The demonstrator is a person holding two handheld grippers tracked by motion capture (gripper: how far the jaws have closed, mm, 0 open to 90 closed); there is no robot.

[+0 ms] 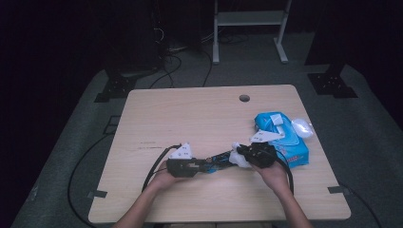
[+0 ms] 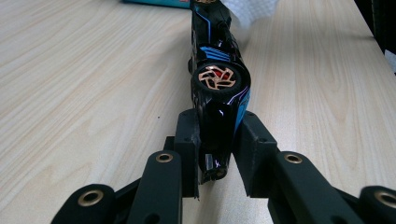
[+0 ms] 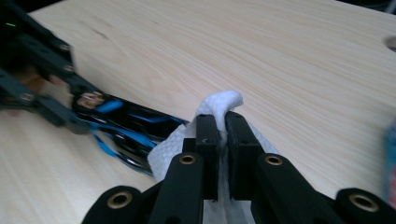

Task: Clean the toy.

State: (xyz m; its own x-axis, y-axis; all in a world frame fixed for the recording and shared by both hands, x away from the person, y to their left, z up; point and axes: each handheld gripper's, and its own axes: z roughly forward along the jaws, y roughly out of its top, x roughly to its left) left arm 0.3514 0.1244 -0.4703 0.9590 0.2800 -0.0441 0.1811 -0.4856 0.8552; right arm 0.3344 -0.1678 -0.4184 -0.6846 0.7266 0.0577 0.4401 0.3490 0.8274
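While my left gripper clamps the tail of the black-and-blue toy car, my right gripper is pinched on a white wipe pressed against the car's far end, just beside the blue wipes pack.

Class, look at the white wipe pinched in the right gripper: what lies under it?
Under the white wipe lies one end of the black-and-blue toy car, held by the left gripper. The car's covered end is hidden; the right gripper pinches the wipe.
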